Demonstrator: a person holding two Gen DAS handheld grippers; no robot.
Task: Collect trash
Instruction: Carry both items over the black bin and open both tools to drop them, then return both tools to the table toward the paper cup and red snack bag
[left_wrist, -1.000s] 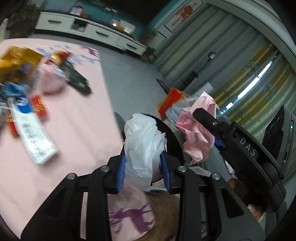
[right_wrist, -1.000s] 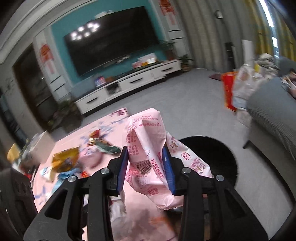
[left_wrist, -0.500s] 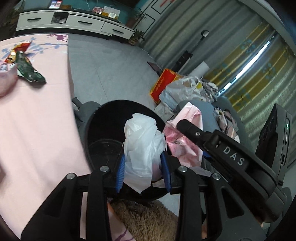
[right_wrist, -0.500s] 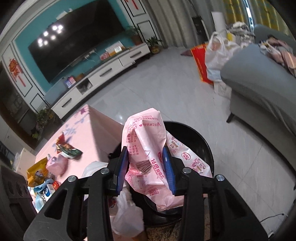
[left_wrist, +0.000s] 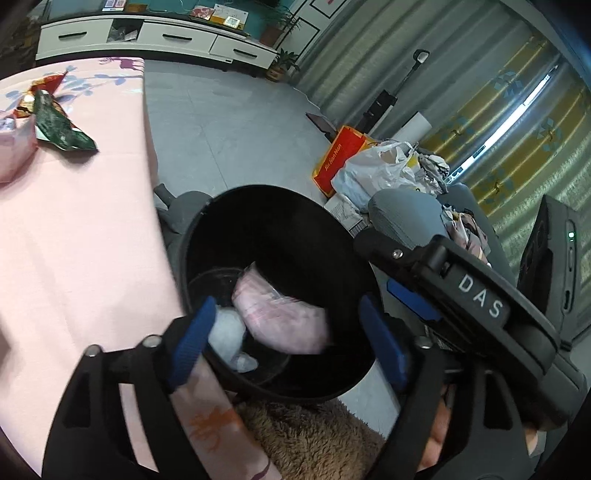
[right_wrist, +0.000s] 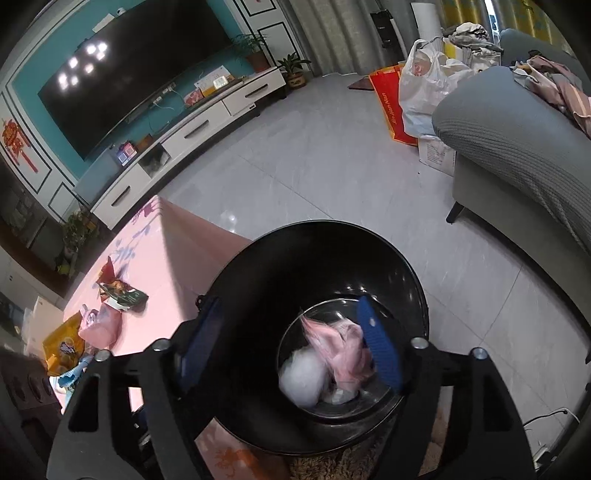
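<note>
Above the black bin (left_wrist: 280, 206) beside the pink counter (left_wrist: 74, 236), I see both my left gripper (left_wrist: 288, 343) and right gripper (right_wrist: 291, 347) with jaws opening wide and empty, the pink wrapper (right_wrist: 343, 350) and white tissue (right_wrist: 303, 376) lying inside it.

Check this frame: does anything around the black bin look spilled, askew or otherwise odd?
Nothing stands out. The pink wrapper and white bag are inside the black bin, not spilled over its rim. Both the left gripper and right gripper are opening above it with nothing between their jaws. Wrappers remain on the table.
</note>
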